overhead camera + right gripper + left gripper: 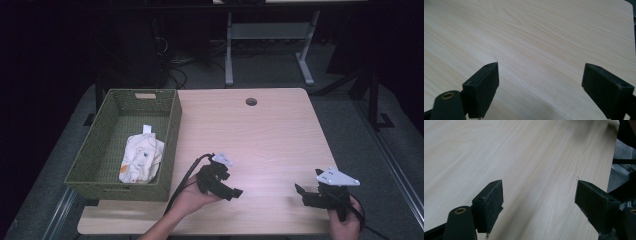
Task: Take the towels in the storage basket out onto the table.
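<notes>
Inside basket lies pouch, left of left gripper; both grippers spread, empty

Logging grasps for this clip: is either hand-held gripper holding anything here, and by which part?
Nothing is held. The left hand-held gripper and right hand-held gripper both stand open over bare table. The patterned cloth pouch lies in the green basket.

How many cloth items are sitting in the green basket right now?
1. A cream patterned cloth pouch lies on the floor of the green woven basket, toward its near right corner. Something flat beneath it could be hidden.
</notes>
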